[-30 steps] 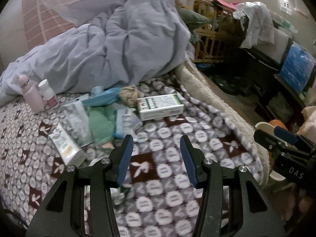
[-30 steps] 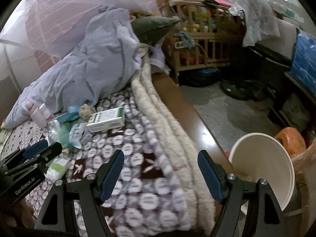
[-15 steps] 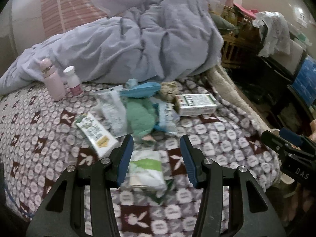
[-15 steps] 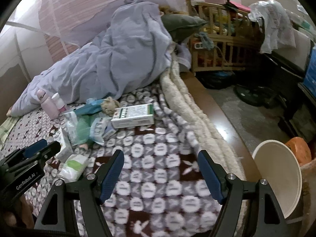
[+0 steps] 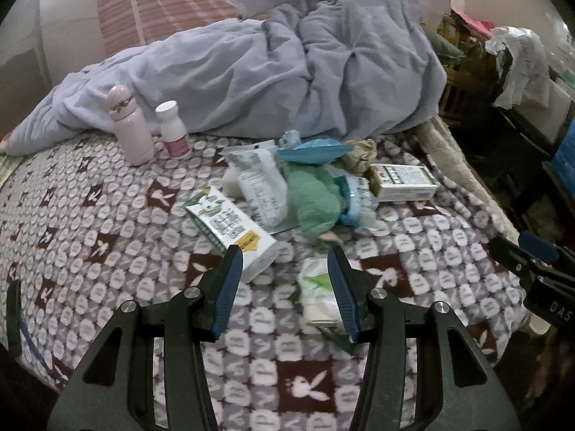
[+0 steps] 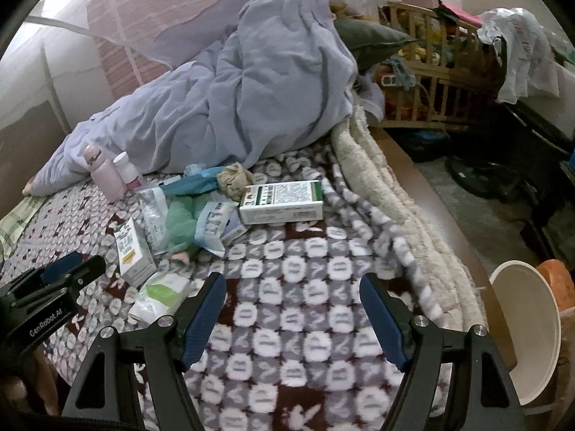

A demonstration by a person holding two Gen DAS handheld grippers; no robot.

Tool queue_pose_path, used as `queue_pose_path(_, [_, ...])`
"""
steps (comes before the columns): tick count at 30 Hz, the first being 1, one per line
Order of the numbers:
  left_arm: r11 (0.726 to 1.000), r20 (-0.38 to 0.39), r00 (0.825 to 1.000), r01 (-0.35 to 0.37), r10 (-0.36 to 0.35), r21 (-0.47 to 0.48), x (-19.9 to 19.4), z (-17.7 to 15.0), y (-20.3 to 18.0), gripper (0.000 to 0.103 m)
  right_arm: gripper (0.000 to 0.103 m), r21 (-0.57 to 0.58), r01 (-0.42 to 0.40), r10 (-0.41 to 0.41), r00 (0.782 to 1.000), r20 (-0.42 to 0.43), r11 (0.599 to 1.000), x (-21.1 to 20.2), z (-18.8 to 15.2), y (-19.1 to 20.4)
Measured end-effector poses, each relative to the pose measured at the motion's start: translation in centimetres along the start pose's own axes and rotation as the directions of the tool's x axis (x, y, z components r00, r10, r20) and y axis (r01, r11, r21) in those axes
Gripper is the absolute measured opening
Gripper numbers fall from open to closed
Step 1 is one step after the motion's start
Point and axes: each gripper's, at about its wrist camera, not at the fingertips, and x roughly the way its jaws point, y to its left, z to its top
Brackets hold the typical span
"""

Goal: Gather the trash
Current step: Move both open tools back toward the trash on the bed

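Both of my claws stand over the bed, pointing down at its patterned blanket. My left claw is about half open and holds nothing; my right claw is wider open and also empty.

The trash lies in a loose heap on the blanket, in front of the bunched grey quilt. Nearest to my left claw is a green and white soft pack, partly behind the right-hand finger. Just beside the left-hand finger lies a white carton. Further back are a clear printed wrapper, a green crumpled piece, a blue wrapper and a green and white box. A pink bottle and a small white bottle stand upright apart from the heap; I judge these are not trash.

A pale bin stands off the bed edge, to the right of my right claw.

Recommendation: take the soft pack first. I should centre the left claw over it, lower until both fingers straddle its narrow side, then close gently, since it looks soft and will crush. Risk noted: catching the blanket's pile with the pack. The right claw should keep clear.
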Motion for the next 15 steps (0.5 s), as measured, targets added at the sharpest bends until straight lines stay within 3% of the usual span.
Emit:
queue_pose_path(10, [0.999, -0.036, 0.999, -0.024, 0.023, -0.033, 0.6, -0.7, 2.6, 0.047, 0.075, -0.044, -0.060, 0.058, 0.998, -0.036, 0.997, 0.8, -0.5, 2.6])
queue_pose_path(15, [0.999, -0.094, 0.995, 0.008, -0.011, -0.034, 1.4, -1.0, 4.7, 0.047, 0.075, -0.069, -0.123, 0.118, 0.989, -0.085, 0.990, 1.9, -1.0, 4.2])
